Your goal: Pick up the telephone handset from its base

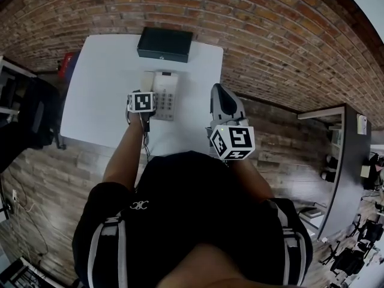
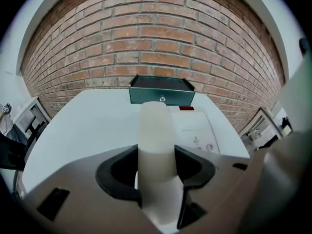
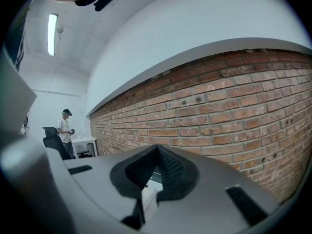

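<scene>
On the white table point(image 1: 102, 89) that stands against the brick wall point(image 1: 270, 35), a pale telephone base point(image 1: 165, 101) sits with its keypad facing up, and a dark box point(image 1: 165, 44) lies behind it at the table's far edge. The handset point(image 1: 147, 80) lies lengthwise along the left side of the base, seemingly in its cradle; whether it has left the base at all cannot be told. The left gripper point(image 1: 146, 92) points steeply down over the near part of the handset, its marker cube hiding the jaws in the head view. In the left gripper view the cream handset point(image 2: 156, 130) runs straight up the middle between the jaws, which stand wide. The black pads point(image 2: 127, 172) lie against its two sides, so the left gripper point(image 2: 156, 167) clasps the handset. Beyond it in that view are the base point(image 2: 195, 130) on the right, the dark box point(image 2: 162, 90) and bare table point(image 2: 83, 126). The right gripper point(image 1: 219, 92) is held up near the table's right edge, clear of the phone and pointing roughly level toward the wall. In its own view the right gripper point(image 3: 157, 152) has its jaws together at the tips with nothing between them. A person point(image 3: 63, 128) stands far off at the left by the wall.
</scene>
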Action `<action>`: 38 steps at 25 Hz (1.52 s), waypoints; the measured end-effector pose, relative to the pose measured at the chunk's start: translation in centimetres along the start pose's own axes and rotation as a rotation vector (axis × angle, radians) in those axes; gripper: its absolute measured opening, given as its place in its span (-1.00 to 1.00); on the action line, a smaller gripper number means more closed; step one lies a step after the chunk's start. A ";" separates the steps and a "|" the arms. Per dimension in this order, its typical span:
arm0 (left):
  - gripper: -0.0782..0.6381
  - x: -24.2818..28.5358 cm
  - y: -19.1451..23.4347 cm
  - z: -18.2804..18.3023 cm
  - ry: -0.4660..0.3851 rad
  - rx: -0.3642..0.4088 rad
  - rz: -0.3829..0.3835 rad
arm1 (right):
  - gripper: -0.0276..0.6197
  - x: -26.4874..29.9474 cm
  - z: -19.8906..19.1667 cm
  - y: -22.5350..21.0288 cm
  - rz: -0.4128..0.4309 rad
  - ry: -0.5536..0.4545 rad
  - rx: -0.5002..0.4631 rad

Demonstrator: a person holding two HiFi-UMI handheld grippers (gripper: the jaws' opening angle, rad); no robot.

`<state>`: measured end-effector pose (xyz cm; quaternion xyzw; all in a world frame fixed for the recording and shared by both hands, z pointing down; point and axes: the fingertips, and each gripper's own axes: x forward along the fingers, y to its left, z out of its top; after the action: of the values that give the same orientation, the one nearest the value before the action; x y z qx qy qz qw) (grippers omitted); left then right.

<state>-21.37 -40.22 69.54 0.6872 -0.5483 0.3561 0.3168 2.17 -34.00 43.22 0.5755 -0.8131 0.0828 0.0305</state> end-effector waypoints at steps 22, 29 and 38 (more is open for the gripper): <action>-0.20 -9.3 -0.8 2.9 -0.236 -0.033 0.039 | -0.92 0.6 -0.2 2.8 0.140 -0.009 0.022; -0.20 -15.3 -0.6 4.3 -0.380 -0.073 0.057 | -0.92 0.9 0.6 4.9 0.231 -0.054 0.037; -0.20 -23.3 -0.1 5.1 -0.589 -0.129 0.099 | -0.92 2.0 0.9 7.1 0.320 -0.075 0.039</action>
<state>-23.92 -32.16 47.23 0.7118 -0.6709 0.1208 0.1694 -5.14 -33.71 41.88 0.4417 -0.8932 0.0808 -0.0243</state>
